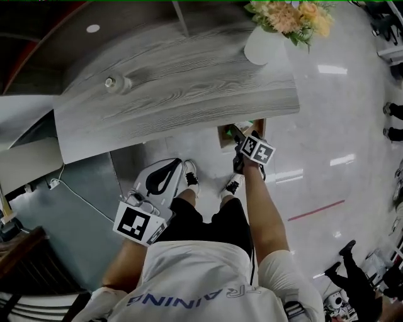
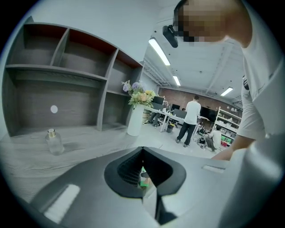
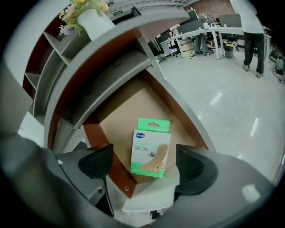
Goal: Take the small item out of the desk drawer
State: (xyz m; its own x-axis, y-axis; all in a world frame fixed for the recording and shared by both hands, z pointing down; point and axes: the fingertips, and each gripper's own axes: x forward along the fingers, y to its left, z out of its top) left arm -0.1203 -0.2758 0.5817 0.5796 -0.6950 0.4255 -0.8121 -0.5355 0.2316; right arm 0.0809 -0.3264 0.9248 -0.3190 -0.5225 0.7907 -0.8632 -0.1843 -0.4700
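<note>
The person stands at a grey wood-grain desk [image 1: 189, 94] with 1 gripper in each hand. Under the desk's right end a drawer [image 1: 221, 139] is pulled open, and the right gripper [image 1: 239, 135] is stretched out to it at arm's length.

Seen along the right gripper [image 3: 143, 164], its 2 dark fingers are spread wide and released, gripping nothing. In the gap between them, further in, a small green and white box [image 3: 152, 147] lies flat on the brown bottom of the drawer [image 3: 120, 111], close to the near corner. Neither finger touches the box.

The left gripper [image 1: 170, 170] is held low by the person's left thigh, well apart from the drawer. In its own view the left gripper [image 2: 142, 153] has its 2 fingers clenched tip to tip with nothing caught between them.

On the desktop a small glass bottle [image 1: 113, 82] stands near the left end, and a white vase [image 1: 263, 45] of flowers [image 1: 291, 16] stands at the far right corner. The left gripper view also shows the bottle [image 2: 53, 141], the vase [image 2: 135, 120] and grey shelves [image 2: 58, 78] behind the desk. Beyond, a person in a white shirt [image 2: 192, 120] stands by some tables.
</note>
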